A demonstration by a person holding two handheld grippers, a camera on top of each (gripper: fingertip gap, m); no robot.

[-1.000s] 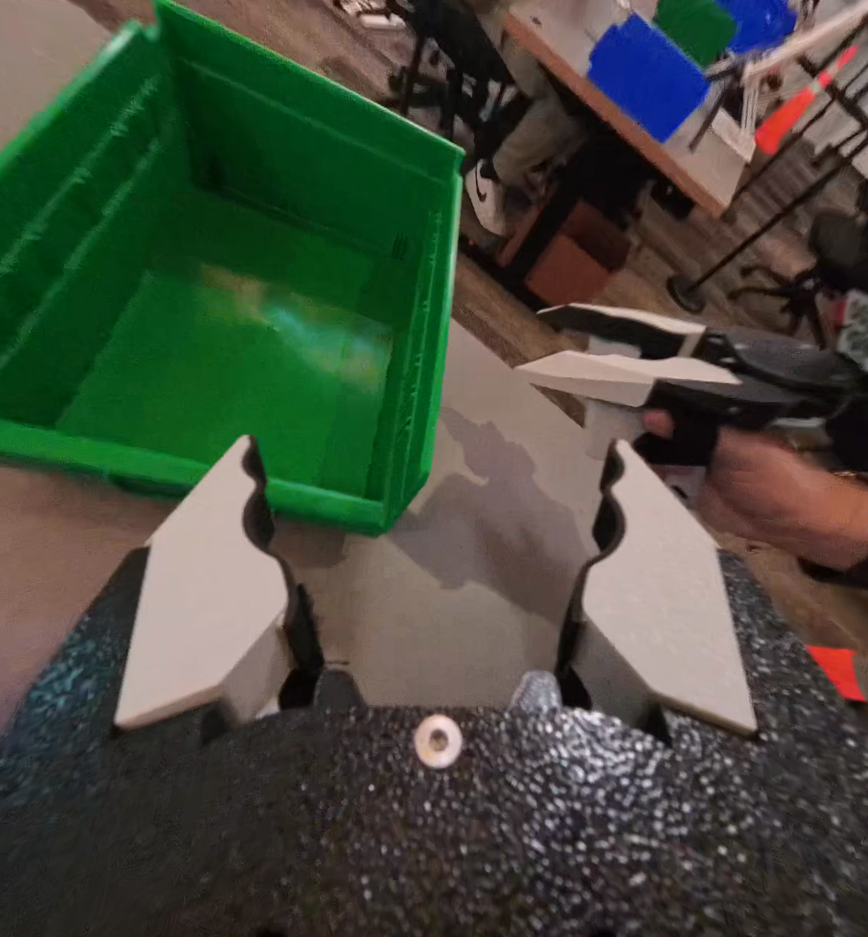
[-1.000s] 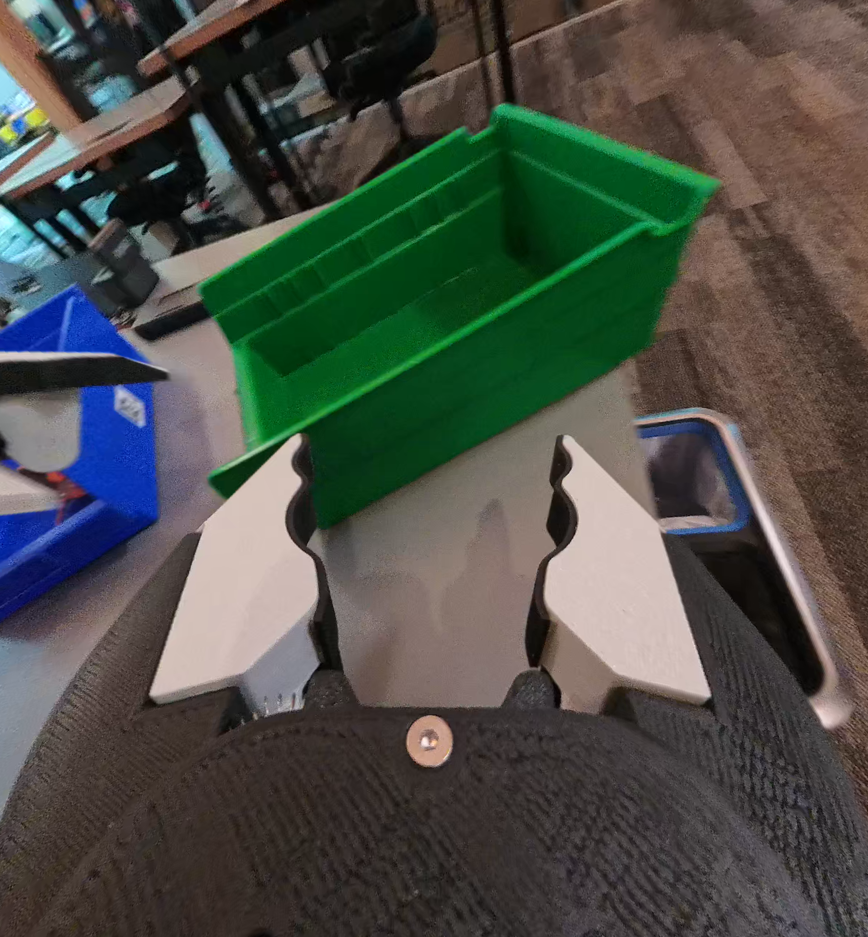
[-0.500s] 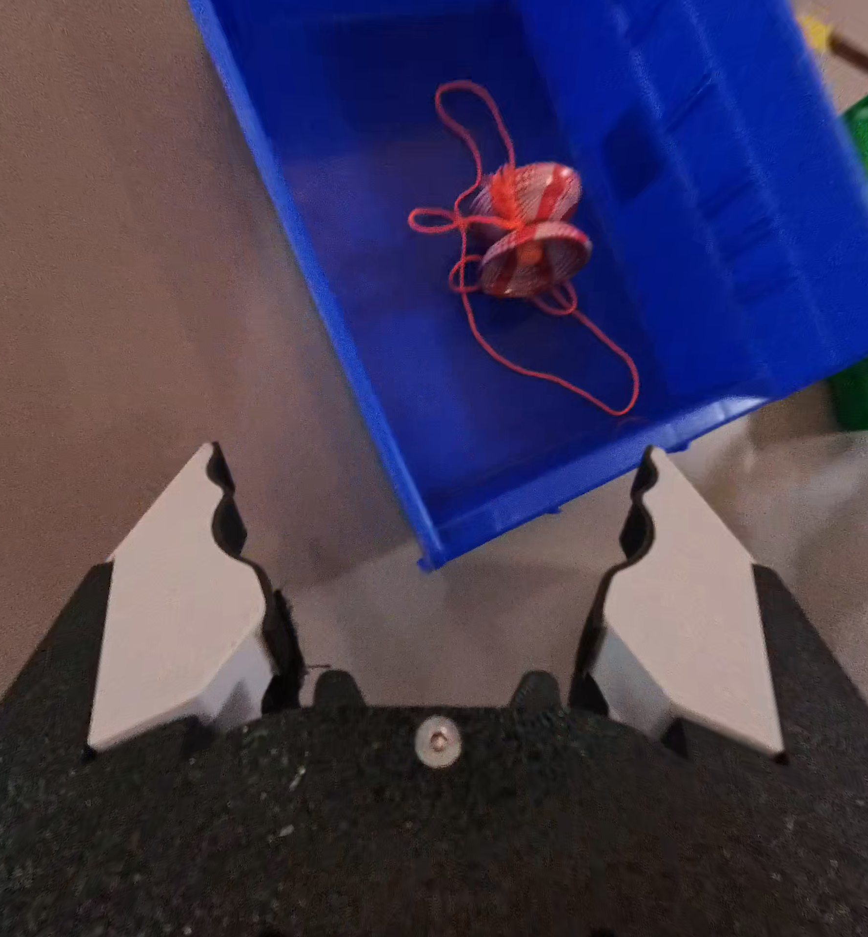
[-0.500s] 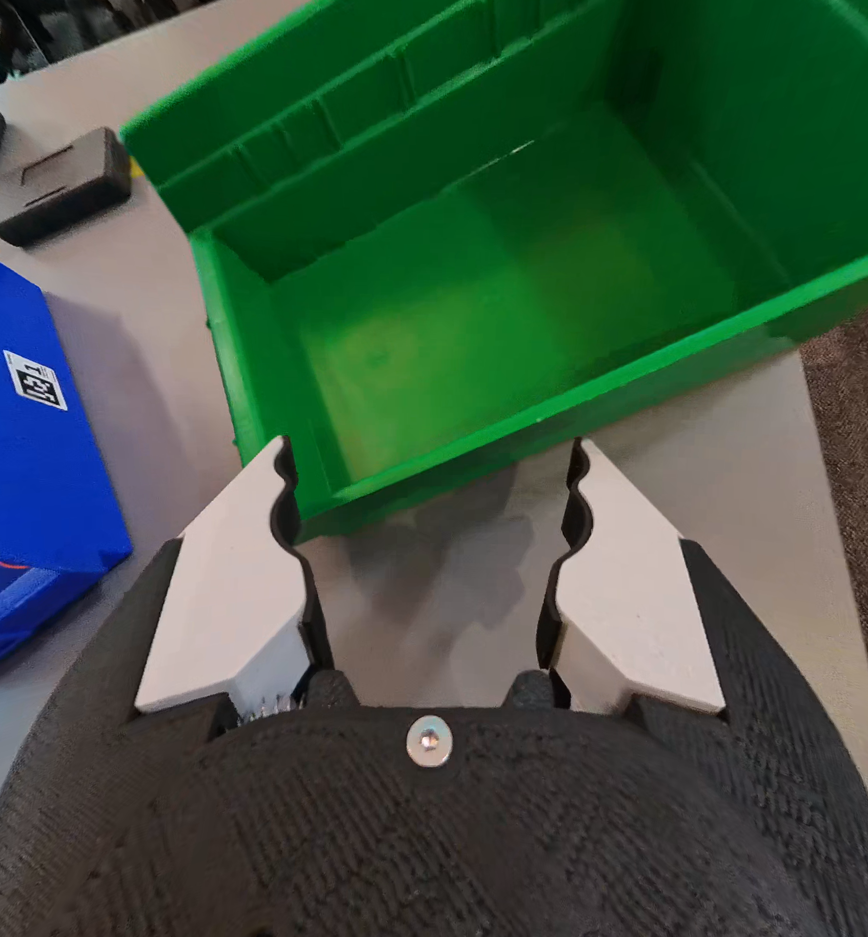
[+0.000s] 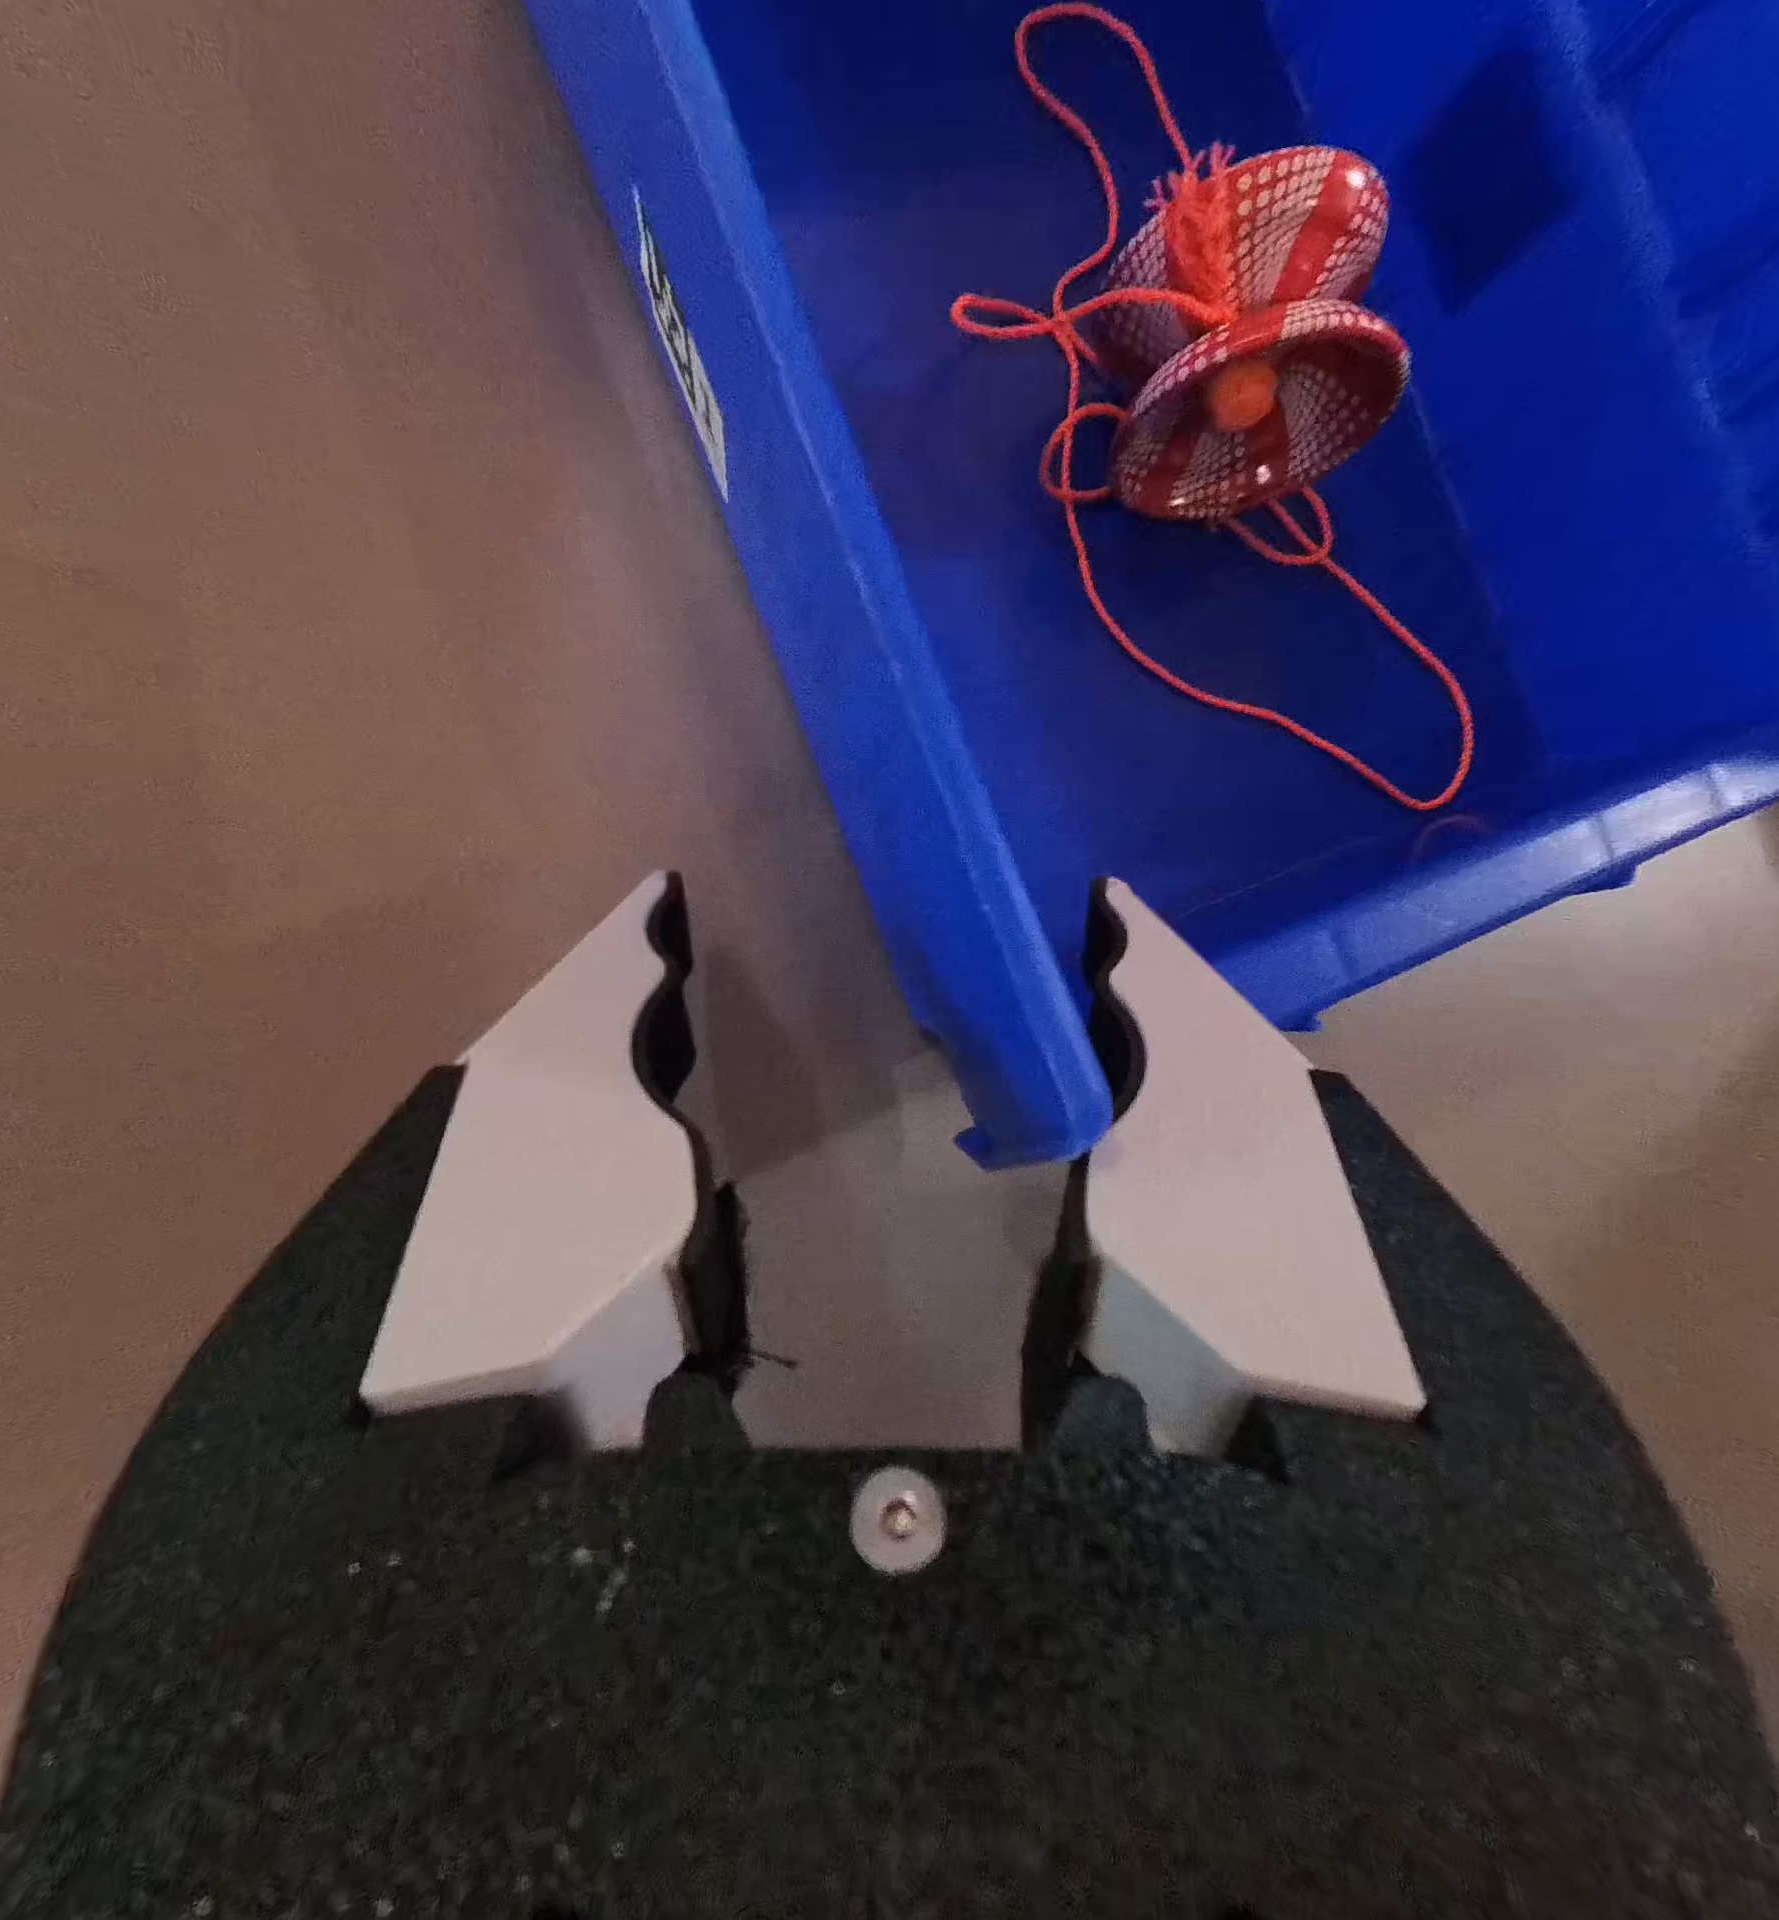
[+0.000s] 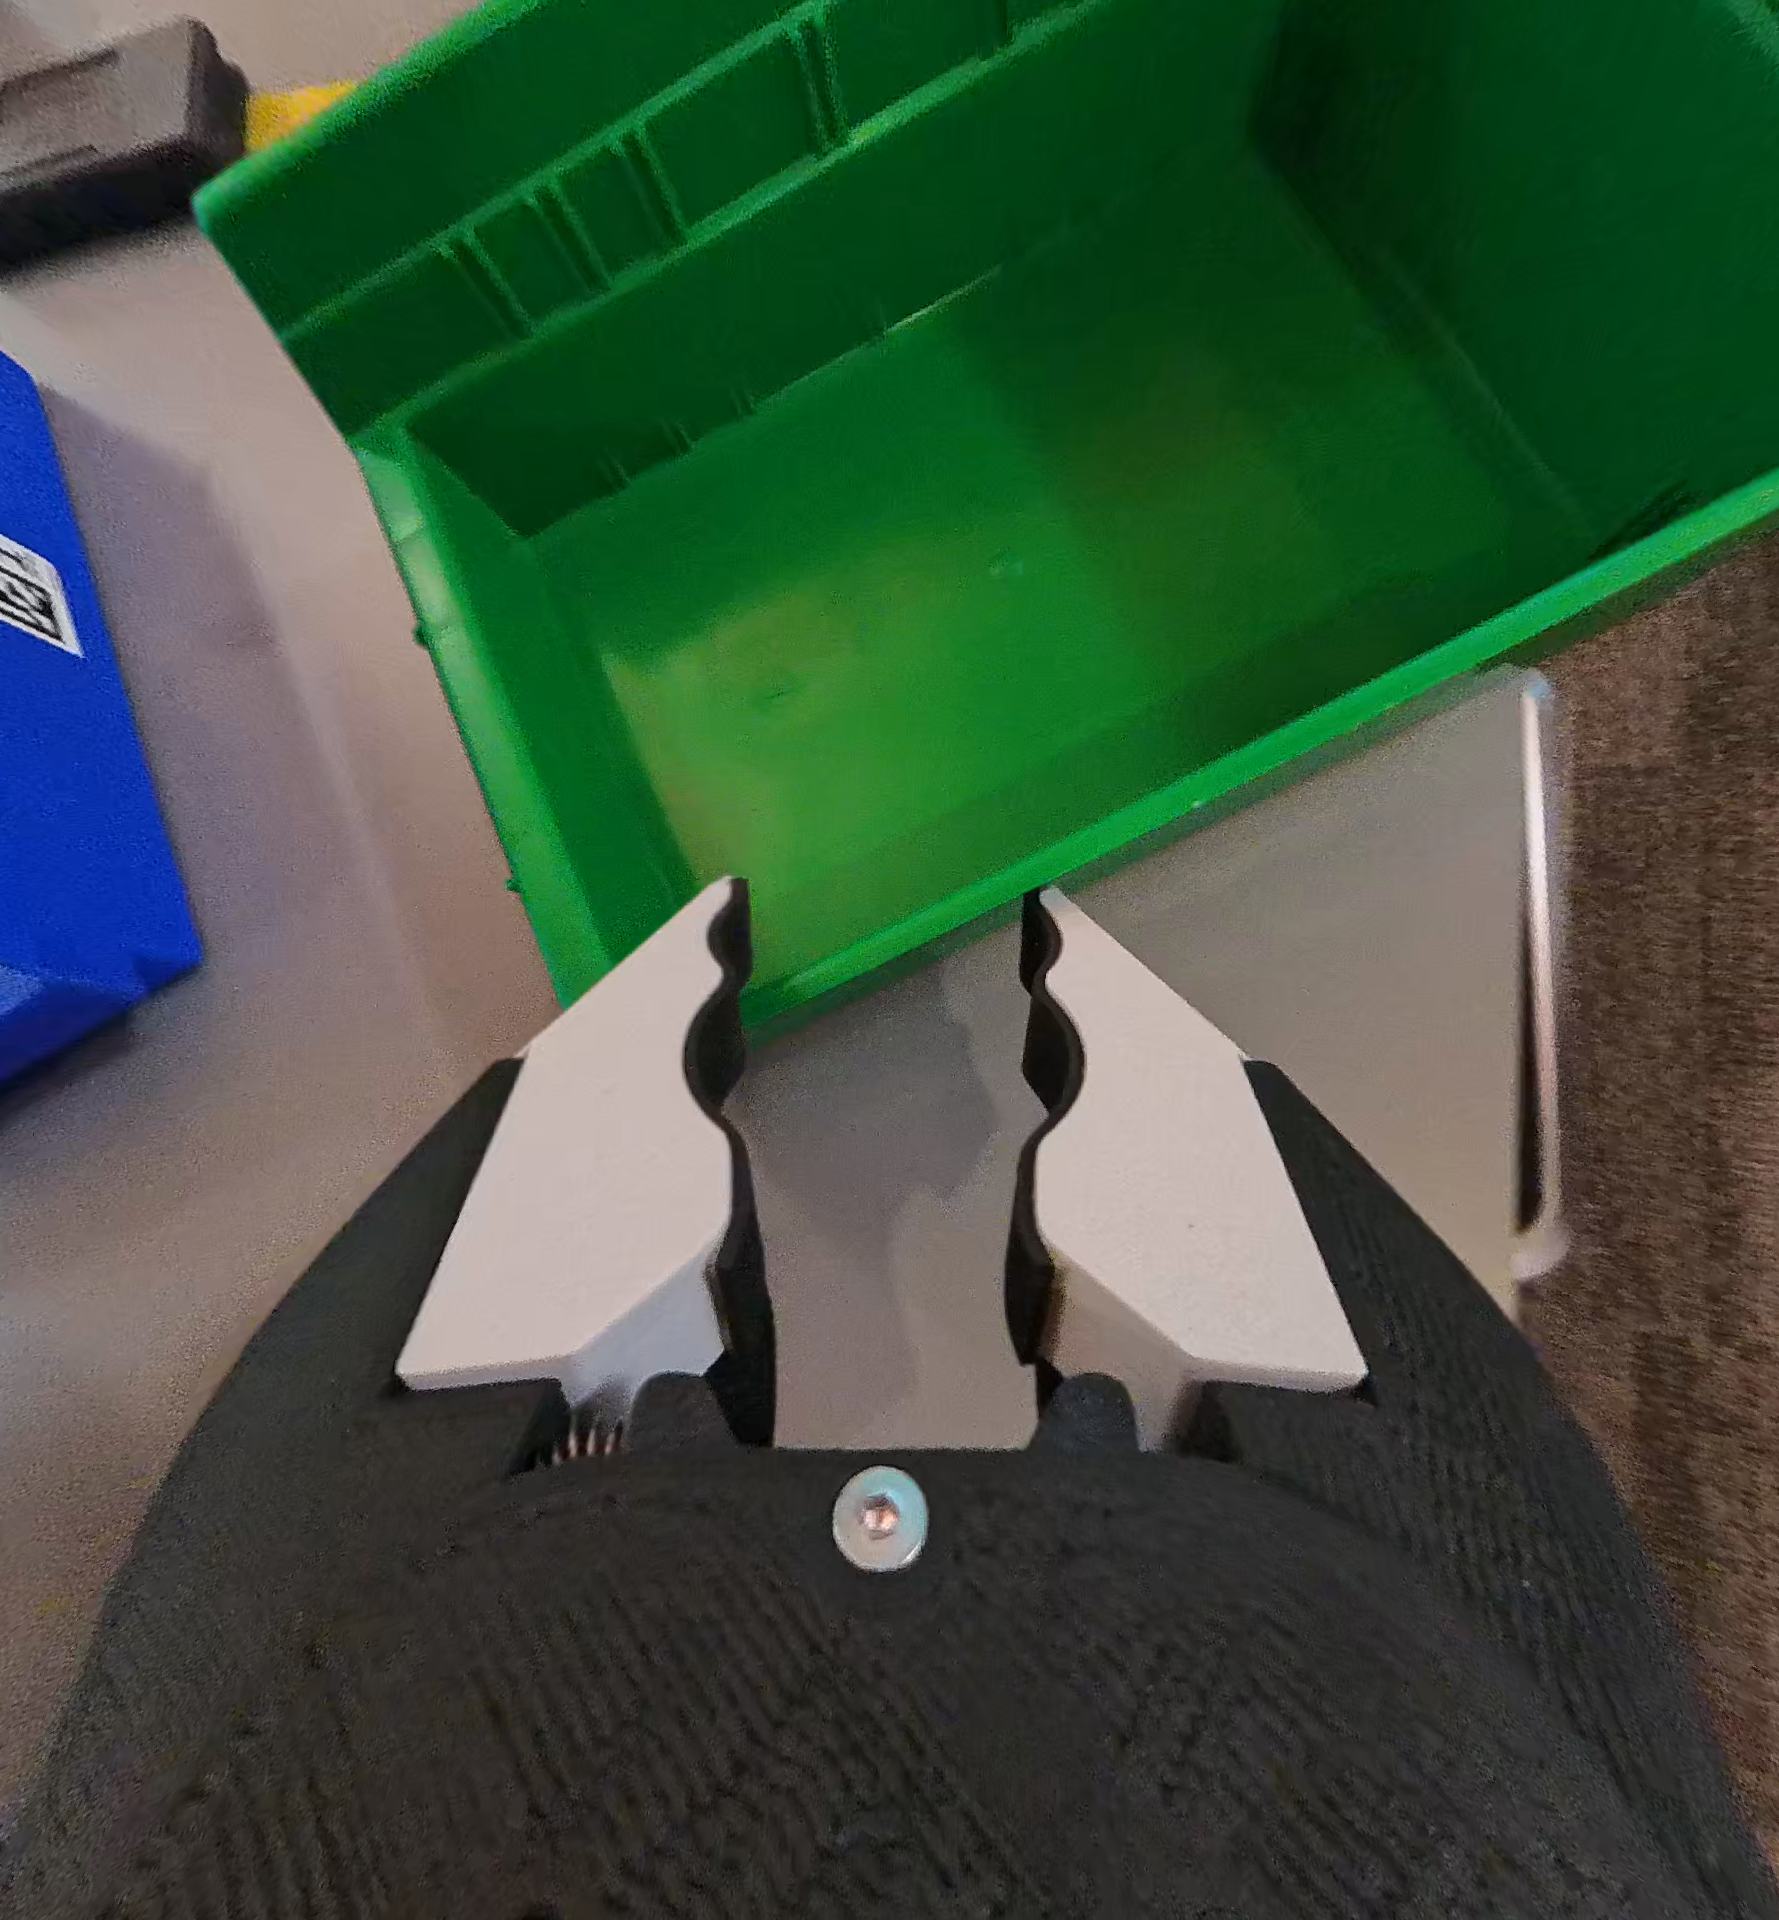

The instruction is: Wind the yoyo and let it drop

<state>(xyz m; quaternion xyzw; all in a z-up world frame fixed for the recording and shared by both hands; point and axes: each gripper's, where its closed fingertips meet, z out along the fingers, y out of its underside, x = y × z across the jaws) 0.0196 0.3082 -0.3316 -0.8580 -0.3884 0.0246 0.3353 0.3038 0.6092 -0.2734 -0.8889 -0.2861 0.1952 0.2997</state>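
A red yoyo with white dots (image 5: 1254,343) lies on its side inside a blue bin (image 5: 864,582), its red string (image 5: 1280,665) loose and tangled around it on the bin floor. My left gripper (image 5: 885,894) is open and empty, just above the bin's near corner, and the bin's left wall runs up between its fingers. My right gripper (image 6: 885,894) is open and empty over the near rim of an empty green bin (image 6: 1176,810). The blue bin's side also shows in the right wrist view (image 6: 23,790).
Both bins stand on a grey table (image 5: 241,623). The table's right edge (image 6: 1534,935) meets carpeted floor (image 6: 1716,1039). A dark flat device (image 6: 85,197) lies behind the green bin at the far left. A white sticker (image 5: 682,343) is on the blue bin's wall.
My left gripper has swung from the green bin to the blue bin, come closer to its corner, and its jaws have narrowed. My right gripper has tipped down over the green bin and narrowed too.
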